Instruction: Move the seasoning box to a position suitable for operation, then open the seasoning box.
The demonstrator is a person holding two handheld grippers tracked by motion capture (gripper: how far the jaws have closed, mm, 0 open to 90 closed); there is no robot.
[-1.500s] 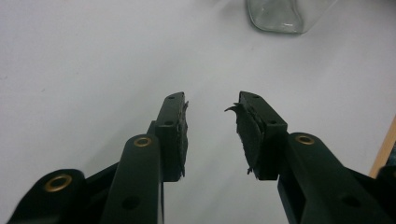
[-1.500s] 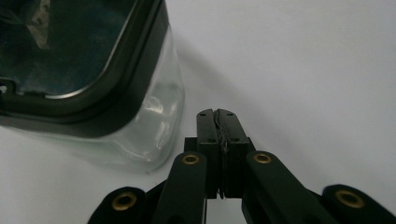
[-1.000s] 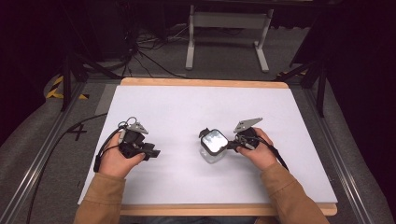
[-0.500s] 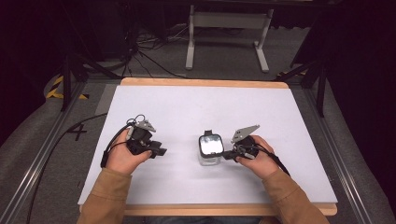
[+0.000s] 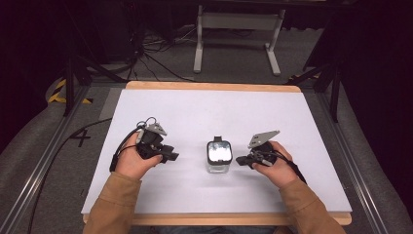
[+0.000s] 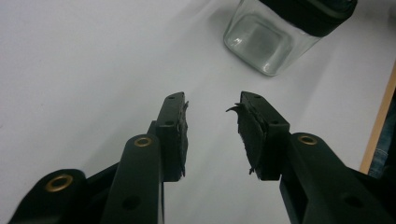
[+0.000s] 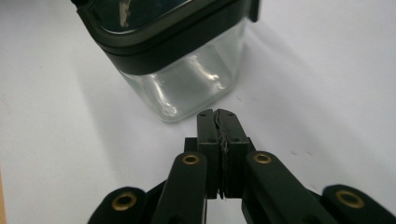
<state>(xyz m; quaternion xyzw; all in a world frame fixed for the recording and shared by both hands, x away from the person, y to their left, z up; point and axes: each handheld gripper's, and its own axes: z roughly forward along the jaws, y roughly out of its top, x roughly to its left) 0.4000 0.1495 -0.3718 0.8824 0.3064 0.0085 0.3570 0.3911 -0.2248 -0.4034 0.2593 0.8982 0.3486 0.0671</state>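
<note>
Jar (image 5: pixel 218 157) between left tongs (image 5: pixel 171 157), right tongs (image 5: pixel 241 160).

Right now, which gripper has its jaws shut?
The right gripper: its pads meet, empty, just short of the glass jar. The left gripper stands open.

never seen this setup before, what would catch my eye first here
A square glass jar with a black lid stands in the middle of the white table. A gripper sits on each side of it, apart from it: the left gripper with jaws open, the right gripper shut and pointing at the jar.
</note>
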